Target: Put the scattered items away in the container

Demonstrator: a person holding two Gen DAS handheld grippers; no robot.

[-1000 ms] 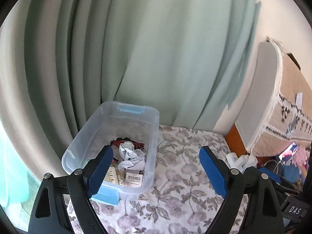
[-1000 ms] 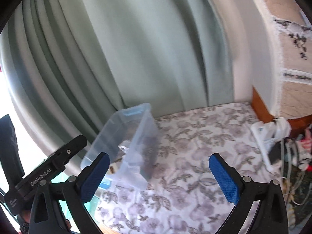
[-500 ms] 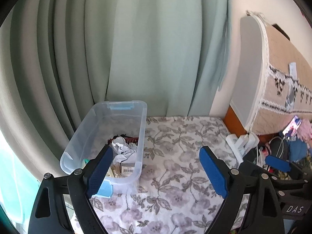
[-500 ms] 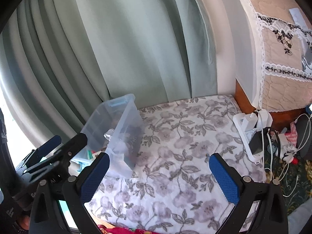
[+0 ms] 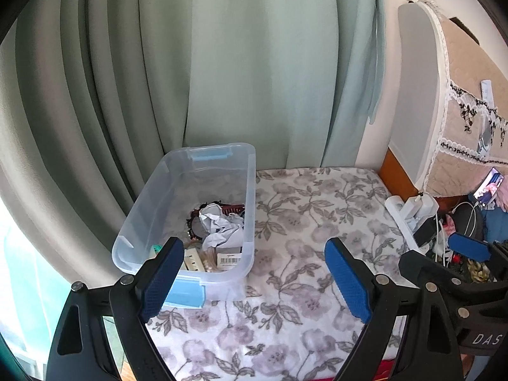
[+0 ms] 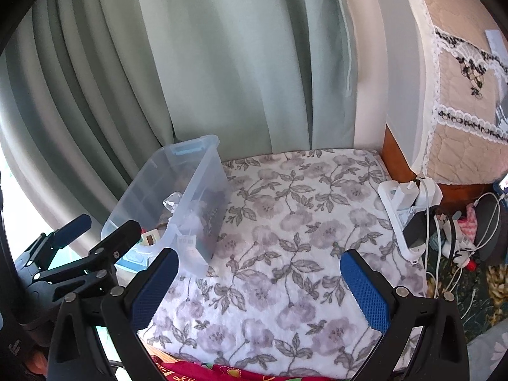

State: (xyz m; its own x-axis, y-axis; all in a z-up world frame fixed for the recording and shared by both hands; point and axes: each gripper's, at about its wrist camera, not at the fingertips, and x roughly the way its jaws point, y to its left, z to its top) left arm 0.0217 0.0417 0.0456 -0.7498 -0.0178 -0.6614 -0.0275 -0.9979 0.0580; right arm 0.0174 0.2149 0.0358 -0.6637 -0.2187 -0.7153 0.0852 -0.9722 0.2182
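Both grippers hover above the floral cloth (image 5: 317, 222), pointing down at it. Left gripper (image 5: 255, 281): jaws wide open, nothing between them. Right gripper (image 6: 260, 289): jaws wide open, also empty.

The clear plastic bin (image 5: 250, 190) sits at the left edge of the cloth, close against the green curtain (image 5: 254, 63). Inside it: crumpled paper (image 5: 219, 225), a dark red comb (image 5: 233, 208), a small box with a barcode label (image 5: 229, 257), and other small bits I cannot identify. No loose items visible on the cloth itself, so the tidying looks finished or close to it.

Risks from here, as judgement:
- Bin stands near the cloth's left edge; a nudge from the left gripper's jaw could push it off.
- A white power strip (image 6: 406, 203) with tangled cables (image 6: 444, 238) lies just off the right edge. A right-gripper sweep that way could snag a cable, or mistake that clutter for task items.
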